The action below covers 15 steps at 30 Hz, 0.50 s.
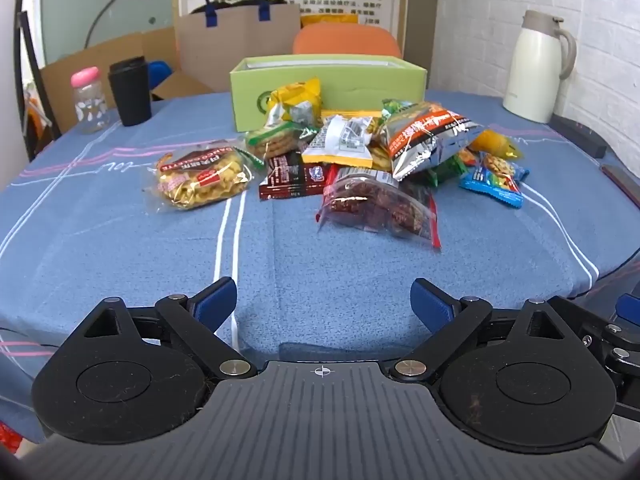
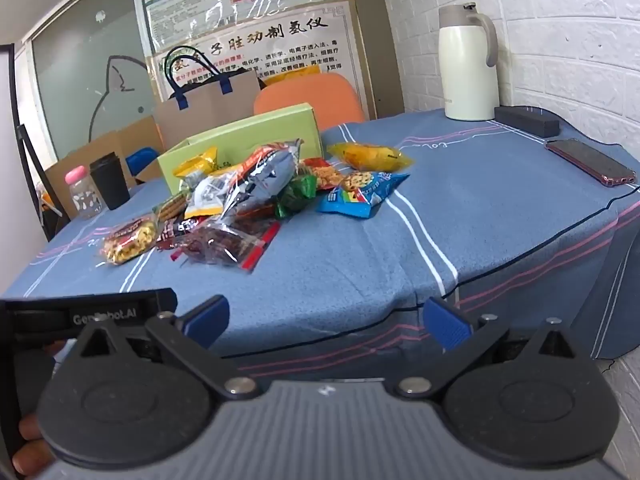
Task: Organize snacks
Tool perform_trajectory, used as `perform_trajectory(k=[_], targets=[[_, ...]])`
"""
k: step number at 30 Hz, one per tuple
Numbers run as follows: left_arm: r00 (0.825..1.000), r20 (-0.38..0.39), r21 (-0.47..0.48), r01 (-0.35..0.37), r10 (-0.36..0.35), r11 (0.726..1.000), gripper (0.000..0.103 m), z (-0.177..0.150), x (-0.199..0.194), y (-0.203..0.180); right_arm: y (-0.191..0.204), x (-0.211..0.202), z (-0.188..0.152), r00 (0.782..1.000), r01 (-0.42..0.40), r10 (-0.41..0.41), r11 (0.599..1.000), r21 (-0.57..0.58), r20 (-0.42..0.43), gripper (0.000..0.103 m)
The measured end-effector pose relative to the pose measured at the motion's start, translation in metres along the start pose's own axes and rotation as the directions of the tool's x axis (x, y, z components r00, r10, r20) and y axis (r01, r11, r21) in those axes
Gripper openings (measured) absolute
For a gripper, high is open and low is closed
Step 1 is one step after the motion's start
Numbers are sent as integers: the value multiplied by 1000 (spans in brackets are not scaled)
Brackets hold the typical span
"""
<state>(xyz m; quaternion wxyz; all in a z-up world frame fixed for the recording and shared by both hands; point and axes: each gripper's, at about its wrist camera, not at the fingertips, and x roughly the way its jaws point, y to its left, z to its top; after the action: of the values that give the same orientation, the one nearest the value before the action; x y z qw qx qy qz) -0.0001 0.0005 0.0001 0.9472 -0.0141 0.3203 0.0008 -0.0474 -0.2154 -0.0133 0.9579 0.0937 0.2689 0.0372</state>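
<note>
A pile of snack packets lies mid-table on the blue cloth: a yellow cookie bag (image 1: 200, 178) (image 2: 128, 242) at the left, a clear bag of red dried fruit (image 1: 378, 208) (image 2: 224, 246) in front, a silver-orange bag (image 1: 428, 136) (image 2: 264, 176), a blue packet (image 1: 494, 180) (image 2: 360, 194) and a yellow packet (image 2: 370, 157) at the right. An open green box (image 1: 328, 80) (image 2: 248, 132) stands behind the pile. My left gripper (image 1: 323, 306) is open and empty over the near table edge. My right gripper (image 2: 325, 322) is open and empty, beyond the table's front edge.
A pink-capped bottle (image 1: 89, 100) and a black cup (image 1: 130, 92) stand at the back left. A white thermos (image 1: 536, 68) (image 2: 468, 64) stands at the back right. A phone (image 2: 590, 162) and a black case (image 2: 526, 119) lie at the right. A paper bag (image 1: 240, 46) and an orange chair (image 1: 346, 42) are behind the table.
</note>
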Motion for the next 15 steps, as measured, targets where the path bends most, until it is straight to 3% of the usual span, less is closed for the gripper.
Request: perform_trajectory(k=[15], targets=[[1000,-16,15,1,-1,1000,85,-2,4,-4,-4,2,-2,1000,-4,4,1000,5,-5,103]])
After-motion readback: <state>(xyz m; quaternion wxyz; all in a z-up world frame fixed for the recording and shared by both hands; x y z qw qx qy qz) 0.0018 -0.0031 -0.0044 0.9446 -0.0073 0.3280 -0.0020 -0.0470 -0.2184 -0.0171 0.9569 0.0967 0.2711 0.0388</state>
